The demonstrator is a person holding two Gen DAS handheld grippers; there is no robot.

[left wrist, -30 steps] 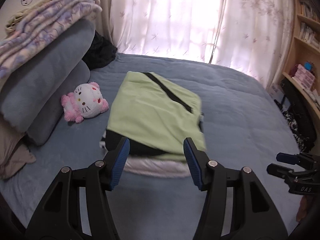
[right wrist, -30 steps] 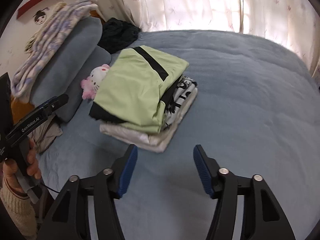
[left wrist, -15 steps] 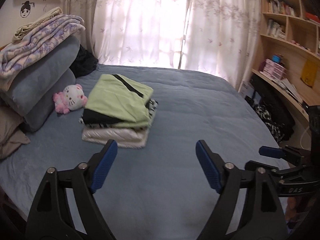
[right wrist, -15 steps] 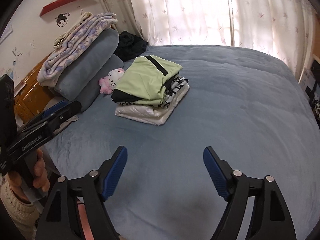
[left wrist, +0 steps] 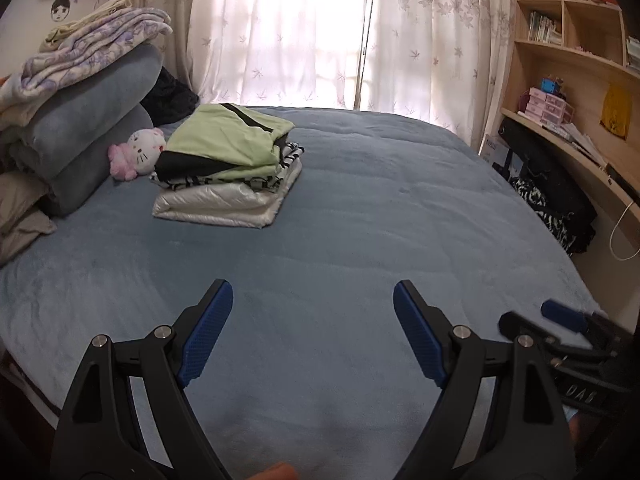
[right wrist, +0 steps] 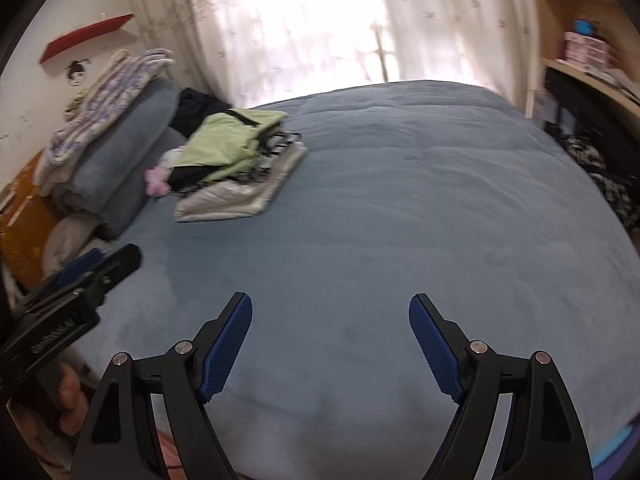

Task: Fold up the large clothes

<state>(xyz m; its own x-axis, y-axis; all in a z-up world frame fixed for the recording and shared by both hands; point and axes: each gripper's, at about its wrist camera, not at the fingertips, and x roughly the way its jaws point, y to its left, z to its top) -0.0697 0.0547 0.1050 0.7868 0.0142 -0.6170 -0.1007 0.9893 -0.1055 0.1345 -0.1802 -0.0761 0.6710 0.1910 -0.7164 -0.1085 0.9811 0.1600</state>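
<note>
While both grippers hung over the near part of the bed, neither held anything. The left gripper had its jaws spread wide, nothing but blue cover showing between the blue pads. The right gripper stood the same way — its jaws had just been opening further, with only bare bedding between them. Each tool showed at the edge of the other's view, and part of a hand gripped the left one's handle.

Beyond them lay the blue bedspread, and well apart from both grippers, toward the far left, sat the stack of folded clothes: a light green garment with a black stripe on top, a black-and-white patterned piece under it, and a shiny white one at the bottom. A white and pink plush cat lay just beside the stack, against rolled grey-blue bedding topped with a floral blanket. Sheer curtains glowed behind the bed — wooden shelves stood at the right.
</note>
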